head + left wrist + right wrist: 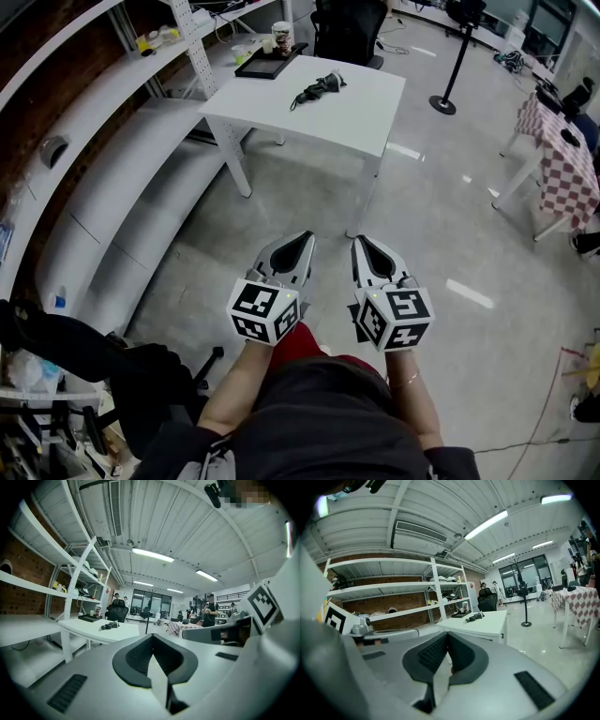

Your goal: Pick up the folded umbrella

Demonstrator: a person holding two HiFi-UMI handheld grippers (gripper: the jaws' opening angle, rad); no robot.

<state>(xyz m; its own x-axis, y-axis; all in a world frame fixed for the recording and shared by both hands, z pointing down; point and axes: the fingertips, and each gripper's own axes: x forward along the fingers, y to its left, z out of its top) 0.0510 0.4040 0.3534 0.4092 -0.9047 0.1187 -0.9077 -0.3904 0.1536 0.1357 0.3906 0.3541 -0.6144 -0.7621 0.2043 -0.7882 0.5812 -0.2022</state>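
In the head view I hold both tools side by side over the floor. The left gripper (pixel 302 237) and right gripper (pixel 363 242) are each pinched closed on nothing. The folded umbrella (pixel 317 90) lies well ahead of them on the white table (pixel 361 117), slightly to the left gripper's side, near a black tray (pixel 266 65). In the left gripper view the pads meet at the tip, with the umbrella far beyond and left of the jaws. In the right gripper view the jaws are likewise together and empty, with the umbrella far ahead, just right of their tip.
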